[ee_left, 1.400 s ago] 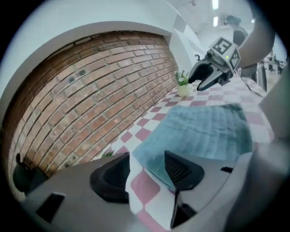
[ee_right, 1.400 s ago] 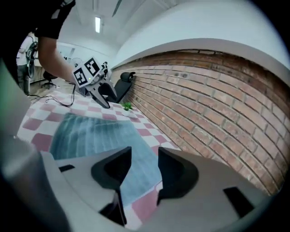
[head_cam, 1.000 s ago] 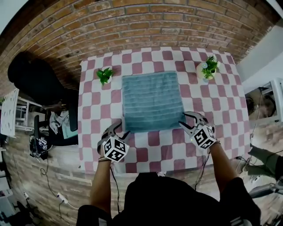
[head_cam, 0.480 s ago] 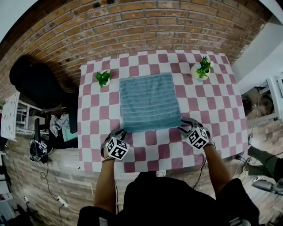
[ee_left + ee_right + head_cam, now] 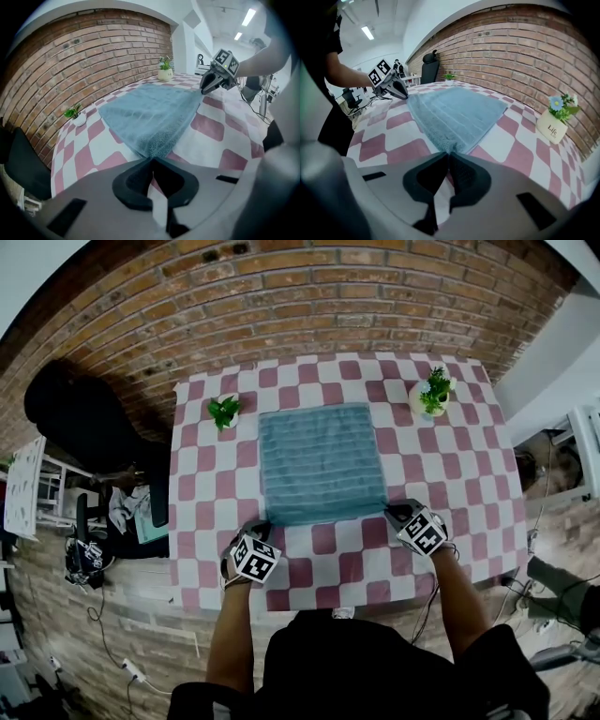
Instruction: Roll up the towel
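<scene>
At the near edge of the tabletop [image 5: 206,486], the left claw [image 5: 260,526] has just been closing and now pinches the near left corner of the towel [image 5: 323,463]. Its own view shows the two jaws meeting right on the terry tip, with nothing else between them. It is the same on the other side: the right claw [image 5: 394,513] has just been closing too and is pressed together on the near right corner. Both claws point steeply down at the towel, marker cubes toward the person, one hand behind each.

I'd say the two corners are taken together so the near hem lifts evenly and can be turned over onto the rest as the start of a straight roll. A grip on one corner alone would likely skew it. No roll has begun. The towel lies flat and fully spread, square to the checks, in the middle of the tabletop, its far edge toward the brick wall.

Further out, two small pots with green plants stand just off the towel's far corners, one on the left [image 5: 223,411] and one on the right [image 5: 433,392]. Neither touches the towel. To my eye the roll has a free run away from the person and would finish between them.

Counted up: two claws, each holding a corner; one towel; two pots; one tabletop.
</scene>
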Tool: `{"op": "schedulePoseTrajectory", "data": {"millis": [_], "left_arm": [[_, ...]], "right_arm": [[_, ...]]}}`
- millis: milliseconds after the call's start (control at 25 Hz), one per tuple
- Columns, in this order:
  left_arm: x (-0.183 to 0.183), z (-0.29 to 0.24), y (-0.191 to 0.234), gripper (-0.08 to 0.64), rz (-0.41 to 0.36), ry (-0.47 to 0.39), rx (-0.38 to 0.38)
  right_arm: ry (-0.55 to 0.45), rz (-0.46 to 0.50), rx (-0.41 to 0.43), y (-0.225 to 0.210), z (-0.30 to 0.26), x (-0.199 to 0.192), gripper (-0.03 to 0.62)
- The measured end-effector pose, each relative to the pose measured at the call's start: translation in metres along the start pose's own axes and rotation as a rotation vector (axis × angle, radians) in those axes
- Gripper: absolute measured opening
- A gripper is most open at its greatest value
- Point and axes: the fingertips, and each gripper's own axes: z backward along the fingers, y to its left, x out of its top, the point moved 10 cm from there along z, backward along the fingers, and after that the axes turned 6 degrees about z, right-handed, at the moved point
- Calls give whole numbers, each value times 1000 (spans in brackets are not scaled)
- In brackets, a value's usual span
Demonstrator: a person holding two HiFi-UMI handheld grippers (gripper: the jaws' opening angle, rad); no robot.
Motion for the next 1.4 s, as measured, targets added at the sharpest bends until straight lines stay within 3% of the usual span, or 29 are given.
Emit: {"op": "schedulePoseTrajectory", "data": {"millis": [240, 400, 680, 840, 1040, 1240, 1320, 1400], "left_arm": [[-10, 20, -9, 6, -27, -24, 24], [-26, 37, -26, 6, -1, -26, 22], [-71, 66, -65, 6, -3, -11, 74], [-95, 78, -78, 6, -57, 14, 103], [-111, 82, -72, 6, -116, 36, 152], [-121, 82, -54, 9, -130, 66, 197], [-124, 81, -58, 46, -112, 63, 219], [-129, 84, -66, 160, -83, 41, 252]], "right_arm": [[-6, 57, 0, 20, 20, -1, 14], [-18, 75, 10, 44, 34, -12, 14], [-77, 68, 38, 111, 67, -32, 14], [-114, 70, 58, 152, 81, -41, 12], [-156, 52, 108, 192, 82, -41, 12], [-163, 91, 173, 229, 73, -31, 12], [-156, 125, 168, 231, 71, -31, 28], [-183, 132, 170, 226, 72, -33, 121]]}}
